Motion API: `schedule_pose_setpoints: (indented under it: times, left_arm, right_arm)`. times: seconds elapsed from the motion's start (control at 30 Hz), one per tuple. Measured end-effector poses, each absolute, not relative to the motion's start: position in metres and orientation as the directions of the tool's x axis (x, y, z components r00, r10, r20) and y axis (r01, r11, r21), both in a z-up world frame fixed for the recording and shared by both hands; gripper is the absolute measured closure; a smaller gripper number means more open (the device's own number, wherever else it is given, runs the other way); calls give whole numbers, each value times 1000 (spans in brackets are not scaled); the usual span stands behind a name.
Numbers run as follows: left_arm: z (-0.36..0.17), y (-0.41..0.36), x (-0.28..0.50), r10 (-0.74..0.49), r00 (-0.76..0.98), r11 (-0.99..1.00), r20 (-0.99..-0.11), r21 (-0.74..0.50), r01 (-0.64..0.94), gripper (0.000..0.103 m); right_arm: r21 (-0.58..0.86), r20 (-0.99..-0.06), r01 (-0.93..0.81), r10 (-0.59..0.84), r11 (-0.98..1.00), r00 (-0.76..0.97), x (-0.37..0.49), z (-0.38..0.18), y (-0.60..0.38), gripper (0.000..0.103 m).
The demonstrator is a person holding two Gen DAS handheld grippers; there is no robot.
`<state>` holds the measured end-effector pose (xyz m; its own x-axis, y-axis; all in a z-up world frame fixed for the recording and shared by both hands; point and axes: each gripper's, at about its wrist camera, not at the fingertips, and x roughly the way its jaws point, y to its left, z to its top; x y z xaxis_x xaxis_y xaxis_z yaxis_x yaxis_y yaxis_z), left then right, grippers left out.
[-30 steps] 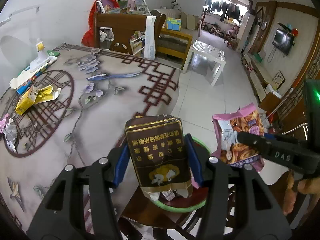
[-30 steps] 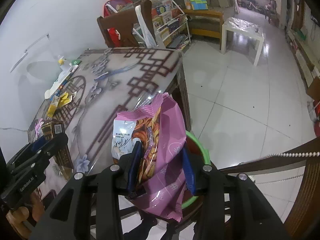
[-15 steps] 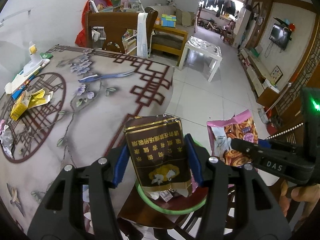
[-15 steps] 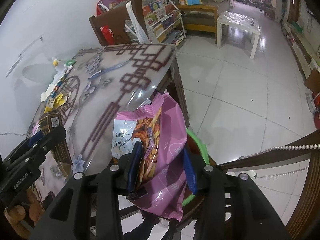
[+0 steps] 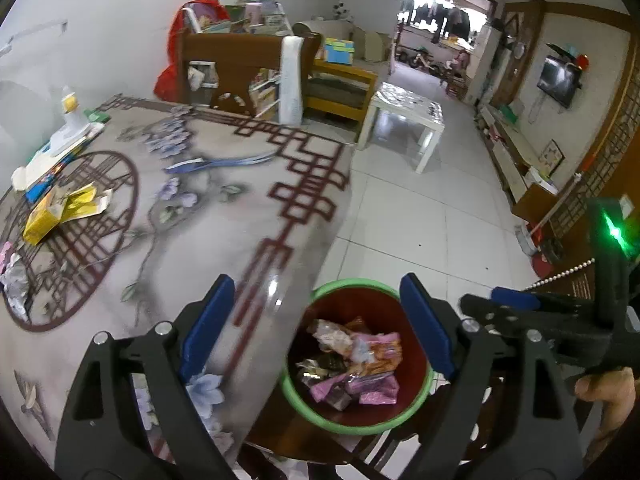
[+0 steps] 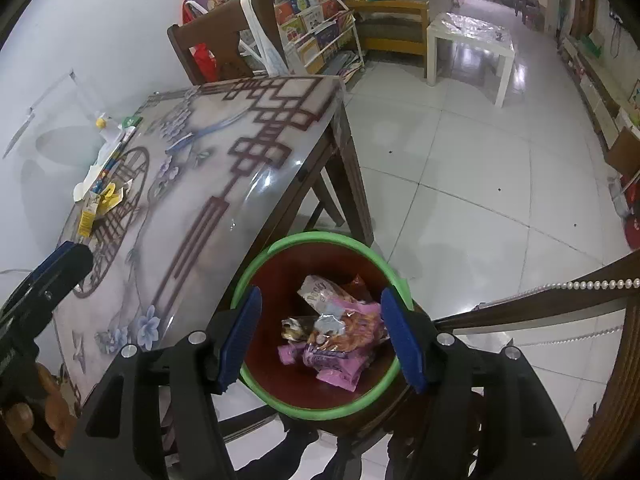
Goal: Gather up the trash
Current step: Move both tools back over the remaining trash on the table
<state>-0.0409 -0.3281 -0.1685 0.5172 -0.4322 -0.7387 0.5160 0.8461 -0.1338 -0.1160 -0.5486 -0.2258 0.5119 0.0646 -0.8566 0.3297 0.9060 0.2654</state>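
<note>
While both claws hang over the bin, their jaws are opening with nothing between the blue pads. Far left on the patterned table [image 5: 224, 216]: a crumpled yellow carton [image 5: 56, 210] and white crumpled wrappers [image 5: 14, 284], well apart from the bin. Left gripper [image 5: 316, 324]: released, straddling the table edge and the bin rim. Round red bin with a green rim [image 6: 320, 414]: just beside the table, holding a pink snack bag [image 6: 344, 344] and other wrappers. Right gripper [image 6: 320, 344]: released, directly above the bin.
</note>
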Motion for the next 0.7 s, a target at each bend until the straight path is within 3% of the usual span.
schedule_pose_setpoints:
  times: [0.7]
  left_arm:
    - [-196,-136,23,-242,580,963,-778,-118,242,18]
  right_arm:
    - [250,-825,164,122,954,552,-60,-180,-412,38]
